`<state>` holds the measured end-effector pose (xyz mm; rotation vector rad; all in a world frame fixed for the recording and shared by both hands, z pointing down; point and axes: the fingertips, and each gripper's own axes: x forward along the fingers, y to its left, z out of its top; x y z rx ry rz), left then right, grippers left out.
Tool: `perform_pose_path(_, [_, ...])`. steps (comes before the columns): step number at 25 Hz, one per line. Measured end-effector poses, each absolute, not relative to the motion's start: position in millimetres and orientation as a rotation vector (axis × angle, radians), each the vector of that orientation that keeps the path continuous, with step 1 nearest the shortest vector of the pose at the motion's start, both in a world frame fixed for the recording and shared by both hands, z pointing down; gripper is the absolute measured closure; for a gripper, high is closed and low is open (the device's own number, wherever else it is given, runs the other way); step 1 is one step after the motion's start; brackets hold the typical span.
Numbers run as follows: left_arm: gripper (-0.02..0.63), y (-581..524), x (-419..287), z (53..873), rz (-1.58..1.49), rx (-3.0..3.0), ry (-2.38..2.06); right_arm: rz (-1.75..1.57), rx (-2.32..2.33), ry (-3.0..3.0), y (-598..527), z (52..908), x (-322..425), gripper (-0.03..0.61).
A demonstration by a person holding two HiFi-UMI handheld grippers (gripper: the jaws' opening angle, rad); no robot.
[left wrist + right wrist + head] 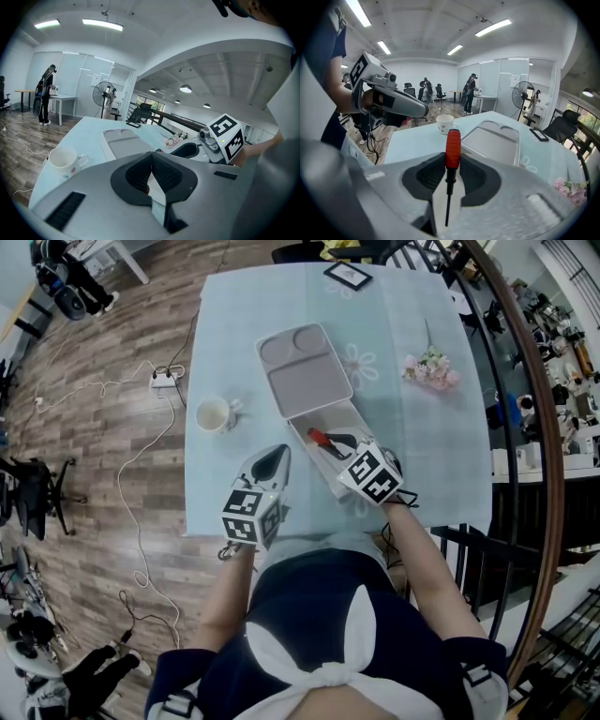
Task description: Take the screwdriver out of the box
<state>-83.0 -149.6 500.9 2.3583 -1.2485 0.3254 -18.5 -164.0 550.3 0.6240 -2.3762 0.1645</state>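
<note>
The screwdriver (322,437) has a red handle and a thin black shaft. My right gripper (343,442) is shut on it just above the open grey box (298,435). In the right gripper view the red handle (452,147) stands clamped between the two pads, with the shaft running back toward the camera. The box's lid (302,367) lies flat open on the far side. My left gripper (276,458) hovers left of the box near the table's front edge. Its jaws are shut, with nothing between them (151,161).
A white mug (214,414) stands on the pale blue tablecloth left of the box. Pink flowers (431,369) lie at the right and a black-framed picture (348,276) lies at the far edge. A railing (525,427) runs along the right, and cables and a power strip (166,380) lie on the floor at the left.
</note>
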Motion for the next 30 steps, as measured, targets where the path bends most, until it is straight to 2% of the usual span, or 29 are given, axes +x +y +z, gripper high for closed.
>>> perform_pose_path(30, [0.597, -152.2, -81.0, 499.9, 0.313, 2.317, -1.255, 0.195, 0.715, -2.570, -156.3, 480.1, -8.3, 0.485])
